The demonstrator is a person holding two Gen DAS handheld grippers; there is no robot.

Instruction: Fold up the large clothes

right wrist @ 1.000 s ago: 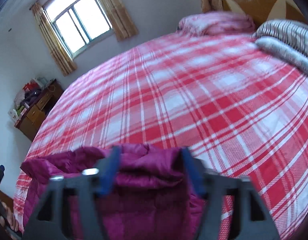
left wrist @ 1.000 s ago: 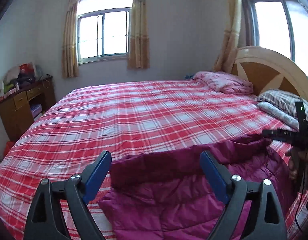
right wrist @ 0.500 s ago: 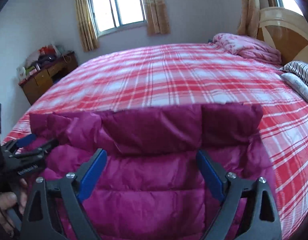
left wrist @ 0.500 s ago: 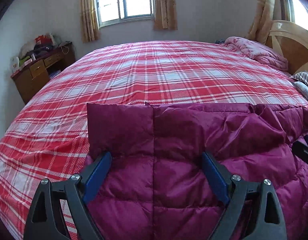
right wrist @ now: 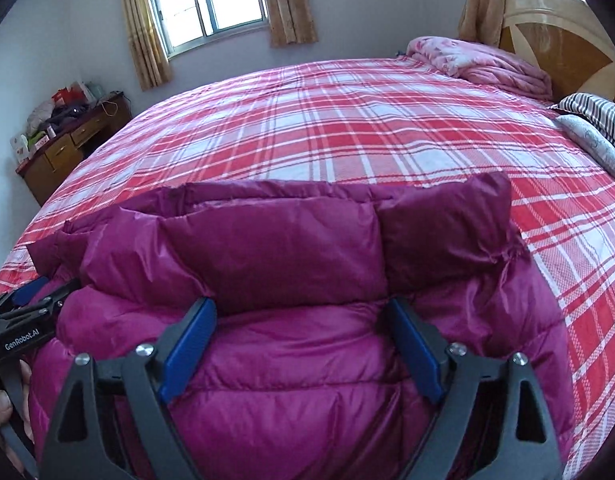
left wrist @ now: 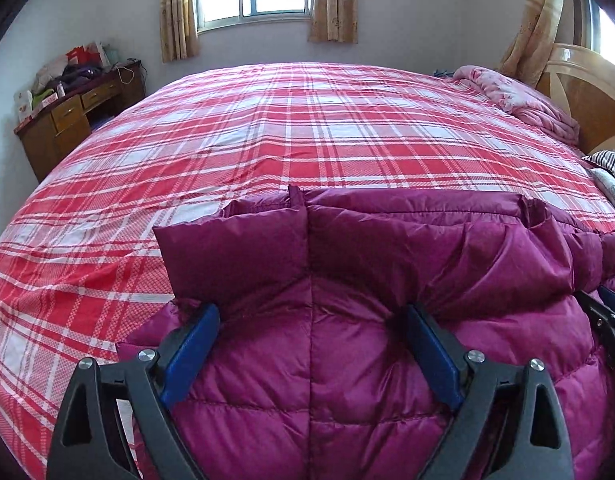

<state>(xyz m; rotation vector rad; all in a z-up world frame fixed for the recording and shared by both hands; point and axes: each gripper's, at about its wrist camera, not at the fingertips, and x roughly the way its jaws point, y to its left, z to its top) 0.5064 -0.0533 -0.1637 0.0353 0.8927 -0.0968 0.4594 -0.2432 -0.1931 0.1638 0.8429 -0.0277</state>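
My left tongs (left wrist: 313, 316) are spread wide over the magenta down jacket (left wrist: 347, 280), their blue pads (left wrist: 189, 350) resting against the puffy fabric with nothing pinched between them. My right tongs (right wrist: 301, 312) are likewise spread, pads (right wrist: 417, 350) flanking a quilted panel of the same jacket (right wrist: 291, 256) without clamping it. The jacket lies at the near edge of the bed (left wrist: 307, 128), on the red plaid cover, its far hem folded up into a raised band. From the right tongs' camera I see my left tongs (right wrist: 31, 300) at the jacket's left end. A pink quilt (right wrist: 483, 60) is bunched at the far corner by the headboard (right wrist: 563, 28), and a striped pillow (right wrist: 595, 116) sits along the headboard edge.
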